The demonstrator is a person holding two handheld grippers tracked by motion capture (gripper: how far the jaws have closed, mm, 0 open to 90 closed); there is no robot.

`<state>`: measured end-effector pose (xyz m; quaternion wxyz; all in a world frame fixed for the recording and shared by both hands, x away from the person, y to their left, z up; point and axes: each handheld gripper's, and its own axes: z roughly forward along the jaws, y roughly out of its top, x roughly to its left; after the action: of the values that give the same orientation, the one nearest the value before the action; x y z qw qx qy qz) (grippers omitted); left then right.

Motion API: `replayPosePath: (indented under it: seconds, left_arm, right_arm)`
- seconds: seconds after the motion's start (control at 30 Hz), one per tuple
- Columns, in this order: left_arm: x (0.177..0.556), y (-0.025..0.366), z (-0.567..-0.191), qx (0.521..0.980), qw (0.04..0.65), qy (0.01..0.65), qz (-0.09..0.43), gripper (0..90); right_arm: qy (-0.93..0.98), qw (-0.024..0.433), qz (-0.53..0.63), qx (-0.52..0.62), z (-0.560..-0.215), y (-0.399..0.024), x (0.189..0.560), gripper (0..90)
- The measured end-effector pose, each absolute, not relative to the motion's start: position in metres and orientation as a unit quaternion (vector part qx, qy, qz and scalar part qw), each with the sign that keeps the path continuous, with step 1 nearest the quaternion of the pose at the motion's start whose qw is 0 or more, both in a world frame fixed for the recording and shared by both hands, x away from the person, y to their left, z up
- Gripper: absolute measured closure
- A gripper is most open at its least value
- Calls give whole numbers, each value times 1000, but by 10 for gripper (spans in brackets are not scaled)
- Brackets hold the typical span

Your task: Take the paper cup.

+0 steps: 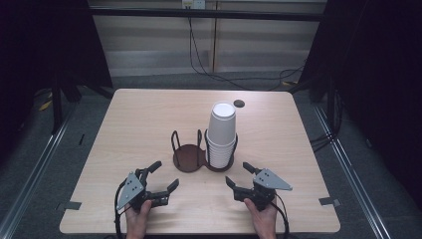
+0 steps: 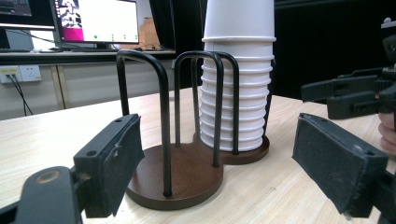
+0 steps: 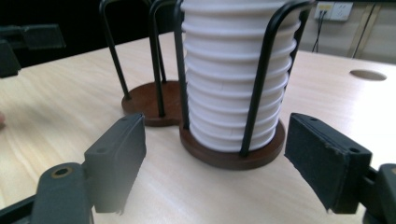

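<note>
A holder of two joined brown discs with black wire hoops stands mid-table. Its left disc [image 1: 188, 158] is empty; the right one carries a tall stack of white paper cups [image 1: 221, 132]. My left gripper [image 1: 166, 174] rests near the front edge, open, just short of the empty disc [image 2: 187, 172], with the cup stack [image 2: 238, 84] behind it. My right gripper [image 1: 237, 173] is open too, in front of the cup stack [image 3: 229, 70]. Nothing lies between either pair of jaws. In each gripper view the other gripper shows at the side: the right gripper [image 2: 355, 93] and the left gripper [image 3: 28, 42].
The light wooden table [image 1: 149, 124] has a small dark round hole [image 1: 239, 103] near its far edge, behind the cups. Cables trail on the floor beyond the table. A lit monitor [image 2: 95, 21] stands on a desk far off.
</note>
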<state>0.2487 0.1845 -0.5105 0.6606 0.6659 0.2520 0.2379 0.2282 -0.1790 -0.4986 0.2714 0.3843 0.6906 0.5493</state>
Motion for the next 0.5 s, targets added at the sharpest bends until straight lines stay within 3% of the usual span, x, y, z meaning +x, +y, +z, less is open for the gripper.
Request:
replayPosePath:
  seconds: [0.2,0.23,0.5]
  left_arm:
    - [249,184,-511,666,661,251,237,157]
    - [249,185,-511,666,661,250,236,157]
    - [249,185,-511,667,661,250,236,157]
  right_arm:
    - [697,260,547,384,-489,-181,231,236]
    - [704,239,545,386,-486,-182,231,244]
    - [695,211,562,397,-474,-182,233,213]
